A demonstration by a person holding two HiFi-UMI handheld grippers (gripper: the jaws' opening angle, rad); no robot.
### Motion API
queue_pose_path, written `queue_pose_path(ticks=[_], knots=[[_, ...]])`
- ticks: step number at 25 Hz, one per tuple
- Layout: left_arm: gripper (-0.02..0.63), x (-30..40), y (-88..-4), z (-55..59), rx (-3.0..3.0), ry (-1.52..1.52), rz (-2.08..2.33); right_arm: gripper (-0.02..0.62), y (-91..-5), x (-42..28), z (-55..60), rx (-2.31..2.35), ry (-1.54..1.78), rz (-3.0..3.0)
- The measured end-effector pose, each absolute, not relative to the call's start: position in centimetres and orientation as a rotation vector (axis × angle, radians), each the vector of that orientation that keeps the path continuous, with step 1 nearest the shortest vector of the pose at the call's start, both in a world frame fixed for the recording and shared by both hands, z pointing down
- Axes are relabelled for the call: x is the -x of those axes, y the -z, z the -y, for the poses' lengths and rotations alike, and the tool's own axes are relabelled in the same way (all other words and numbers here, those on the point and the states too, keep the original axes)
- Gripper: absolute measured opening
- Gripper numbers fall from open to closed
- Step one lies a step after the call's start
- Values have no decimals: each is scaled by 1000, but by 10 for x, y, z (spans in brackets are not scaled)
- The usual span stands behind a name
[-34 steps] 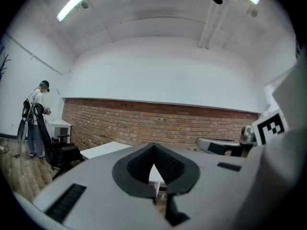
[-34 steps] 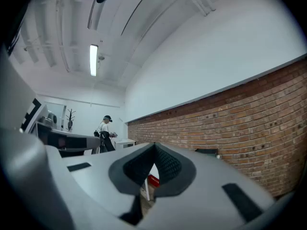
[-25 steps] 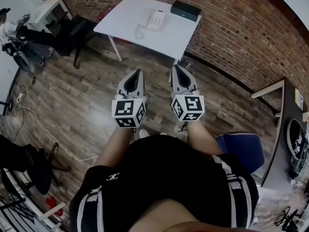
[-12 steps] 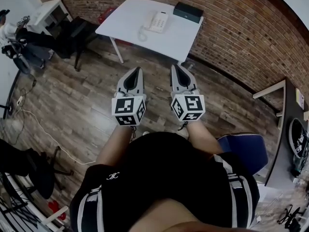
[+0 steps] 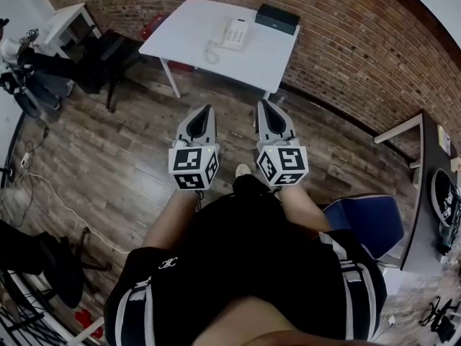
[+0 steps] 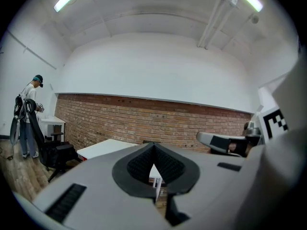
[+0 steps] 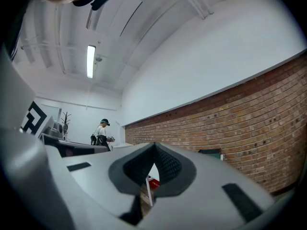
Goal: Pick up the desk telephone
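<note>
A white desk telephone (image 5: 232,33) with a coiled cord lies on a white table (image 5: 187,38) against the brick wall, far ahead in the head view. My left gripper (image 5: 209,108) and right gripper (image 5: 262,102) are held side by side over the wooden floor, well short of the table. Both point toward it with their jaws shut and nothing between them. In the left gripper view the table (image 6: 103,148) shows beyond the shut jaws of that gripper (image 6: 154,145); the phone is hidden there. The right gripper view shows its own gripper (image 7: 154,145) shut.
A dark box (image 5: 277,18) sits at the table's far right corner. A black office chair (image 5: 108,56) and a small white desk (image 5: 66,21) stand to the left, a person (image 6: 29,114) beyond them. A blue chair (image 5: 367,222) and a dark desk (image 5: 425,193) are at the right.
The person has stepped forward; the table and phone sit slightly nearer in the head view. Both grippers stayed shut and side by side.
</note>
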State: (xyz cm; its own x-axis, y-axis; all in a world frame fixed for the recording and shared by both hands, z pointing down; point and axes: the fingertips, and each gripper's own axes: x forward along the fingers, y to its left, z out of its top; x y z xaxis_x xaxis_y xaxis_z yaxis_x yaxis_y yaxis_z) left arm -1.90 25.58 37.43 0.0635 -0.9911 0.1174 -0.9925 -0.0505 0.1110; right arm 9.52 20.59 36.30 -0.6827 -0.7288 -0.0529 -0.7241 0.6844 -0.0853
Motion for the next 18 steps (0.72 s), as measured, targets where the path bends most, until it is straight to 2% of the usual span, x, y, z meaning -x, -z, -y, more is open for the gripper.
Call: queue_pose_path(ticks=[10,18], knots=[[-2,48,-371,-230,-2185,-26,2060,-2,-358,-69,-174,1189,65,-2782],[-2,74,-368,-160,-2194,-25,2087,-2,-357,-48,-101,1169,58,-2747]])
